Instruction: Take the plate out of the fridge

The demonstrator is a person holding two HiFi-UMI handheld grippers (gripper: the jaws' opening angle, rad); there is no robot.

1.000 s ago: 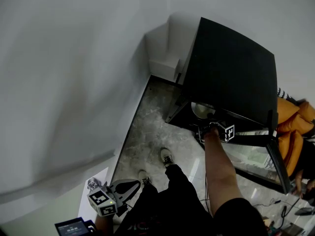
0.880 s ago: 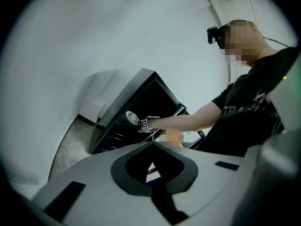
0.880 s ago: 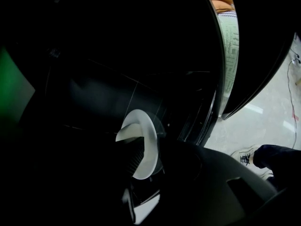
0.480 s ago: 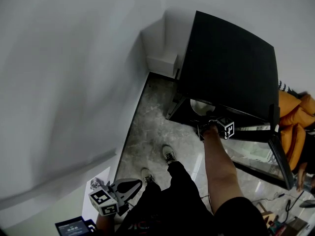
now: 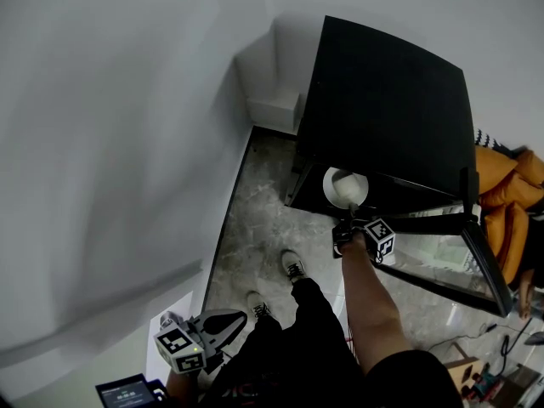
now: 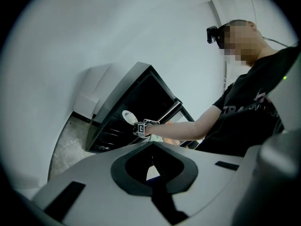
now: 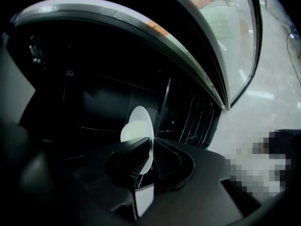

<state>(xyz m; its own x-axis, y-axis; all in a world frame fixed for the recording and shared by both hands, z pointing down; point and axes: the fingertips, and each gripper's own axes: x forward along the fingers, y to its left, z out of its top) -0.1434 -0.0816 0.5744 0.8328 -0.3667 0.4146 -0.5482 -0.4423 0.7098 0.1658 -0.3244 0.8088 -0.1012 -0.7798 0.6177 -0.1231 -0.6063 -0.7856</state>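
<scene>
A small black fridge (image 5: 382, 109) stands on the floor with its glass door (image 5: 442, 266) swung open to the right. My right gripper (image 5: 348, 217) is at the fridge's open front, and its jaws have just been closing on the rim of a white plate (image 5: 344, 185). In the right gripper view the plate (image 7: 138, 126) stands on edge between the pads of the right gripper (image 7: 150, 149), in front of the dark wire shelves (image 7: 188, 117). My left gripper (image 5: 231, 321) hangs low at my left side, far from the fridge, shut with nothing in it. In the left gripper view, the left gripper (image 6: 153, 144) faces the plate (image 6: 128, 117) from a distance.
A white ledge (image 5: 272, 109) sits in the wall corner left of the fridge. Orange cushions (image 5: 501, 219) lie behind the open door. My shoes (image 5: 291, 269) stand on the marble floor (image 5: 263, 211) before the fridge. Cables (image 5: 501, 347) trail at the lower right.
The right gripper has drawn back from the fridge opening toward me with the plate, which now shows more fully at the front. The left gripper has stayed put.
</scene>
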